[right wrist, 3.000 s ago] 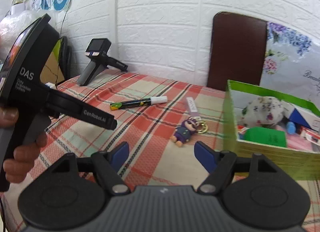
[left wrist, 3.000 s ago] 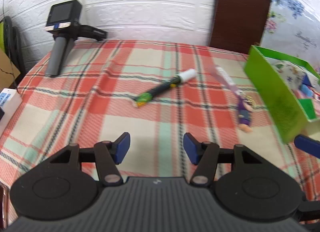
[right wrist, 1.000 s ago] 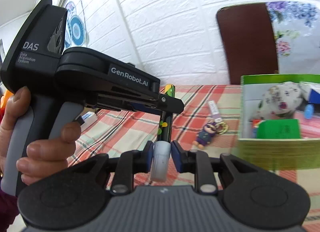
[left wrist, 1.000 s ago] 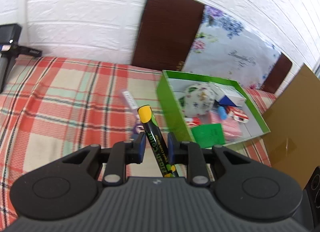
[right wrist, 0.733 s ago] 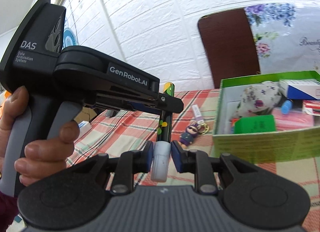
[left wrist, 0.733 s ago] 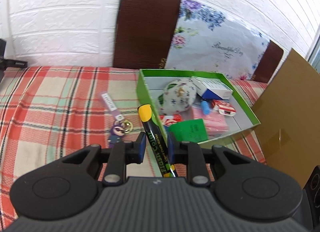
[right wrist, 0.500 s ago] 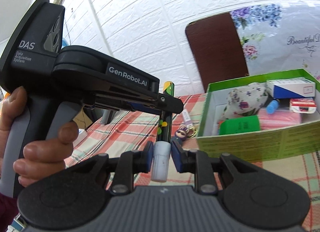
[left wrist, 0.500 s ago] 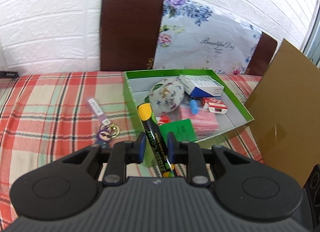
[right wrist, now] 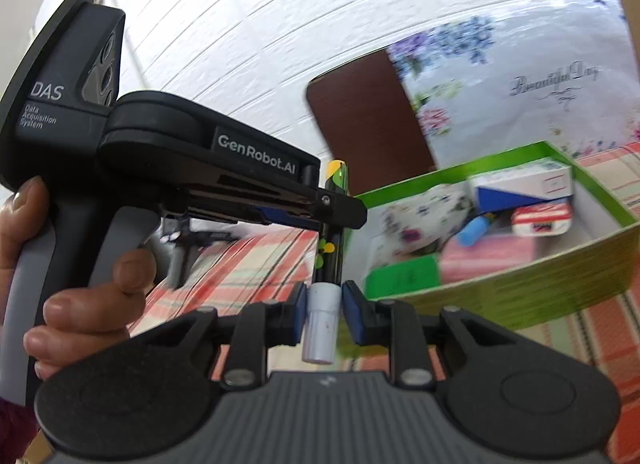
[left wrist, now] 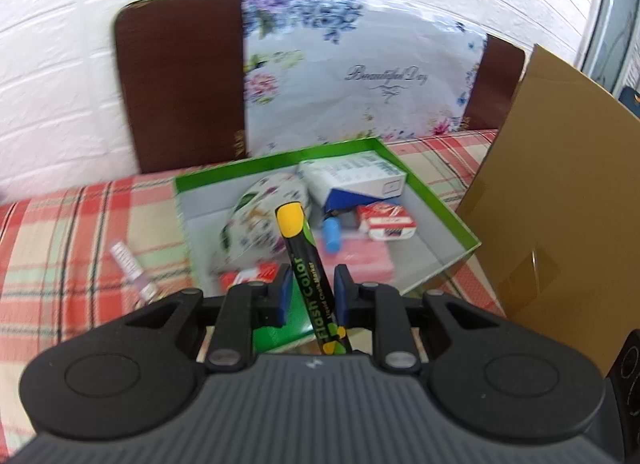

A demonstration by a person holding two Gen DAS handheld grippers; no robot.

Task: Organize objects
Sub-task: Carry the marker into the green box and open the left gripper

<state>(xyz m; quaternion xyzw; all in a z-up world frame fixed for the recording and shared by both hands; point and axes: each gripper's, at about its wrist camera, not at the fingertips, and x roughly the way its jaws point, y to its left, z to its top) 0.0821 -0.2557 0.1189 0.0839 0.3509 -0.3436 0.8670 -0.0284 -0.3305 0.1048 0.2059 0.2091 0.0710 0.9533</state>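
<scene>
Both grippers hold one black chalk marker with a yellow end (left wrist: 310, 264). My left gripper (left wrist: 310, 296) is shut on its black barrel. My right gripper (right wrist: 323, 310) is shut on its white cap (right wrist: 320, 322), and the barrel (right wrist: 330, 252) rises upright from there. The left gripper's body (right wrist: 192, 167) crosses the right wrist view, held by a hand. The marker hangs over the near edge of the green box (left wrist: 440, 203), also in the right wrist view (right wrist: 560, 264). The box holds a floral pouch (left wrist: 260, 223), a white and blue carton (left wrist: 352, 179) and several small items.
A purple keychain (left wrist: 128, 264) lies on the plaid tablecloth (left wrist: 80, 244) left of the box. A cardboard sheet (left wrist: 560, 203) stands right of the box. A brown chair back (left wrist: 180, 83) and a floral cloth (left wrist: 360, 75) are behind, against the white wall.
Both grippers have carried the marker to the right, toward and over the green box. The box now fills more of both views. Both grips are unchanged.
</scene>
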